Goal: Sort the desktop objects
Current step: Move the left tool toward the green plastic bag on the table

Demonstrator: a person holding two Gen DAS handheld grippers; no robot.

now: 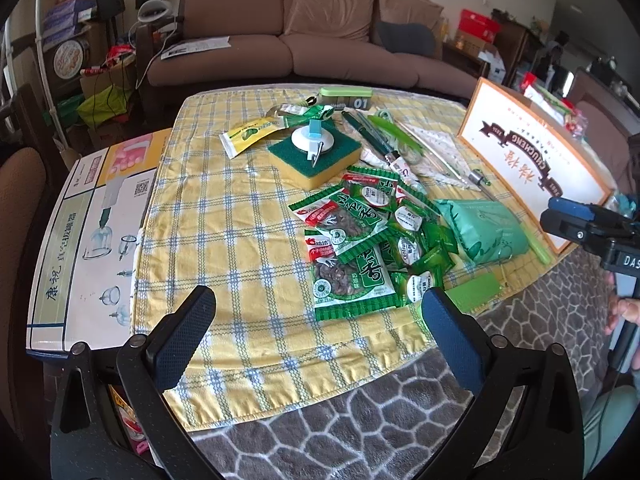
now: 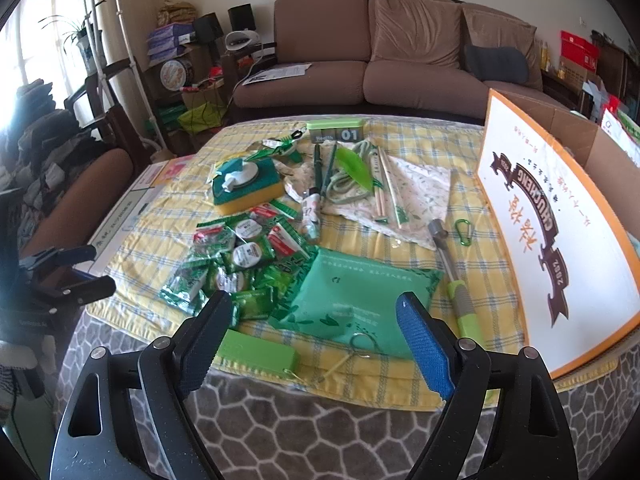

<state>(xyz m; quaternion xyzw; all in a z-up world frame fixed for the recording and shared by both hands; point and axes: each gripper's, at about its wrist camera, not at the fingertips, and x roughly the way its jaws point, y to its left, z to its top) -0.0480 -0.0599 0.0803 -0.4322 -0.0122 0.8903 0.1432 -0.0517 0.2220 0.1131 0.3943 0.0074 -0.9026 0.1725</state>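
Note:
A heap of green snack packets [image 1: 360,236] [image 2: 240,256] lies on the yellow checked cloth [image 1: 224,240] [image 2: 500,280]. A green pouch [image 1: 476,228] [image 2: 352,300] lies beside it. A sponge with a white suction hook [image 1: 314,152] [image 2: 244,186], pens [image 1: 372,136] [image 2: 318,172], chopsticks [image 2: 382,184], a green-handled tool [image 2: 456,280], a carabiner [image 2: 464,232] and a small green box [image 1: 476,292] [image 2: 260,354] lie around. My left gripper [image 1: 316,320] is open and empty, above the cloth's near edge. My right gripper [image 2: 312,320] is open and empty, just above the pouch's near end.
A white box [image 1: 92,240] lies at the table's left edge. An open cardboard box with an orange-rimmed flap [image 1: 532,156] [image 2: 552,216] stands at the right. A green "01" calendar block [image 1: 348,98] [image 2: 336,130] sits at the far edge. A brown sofa [image 1: 304,36] is behind.

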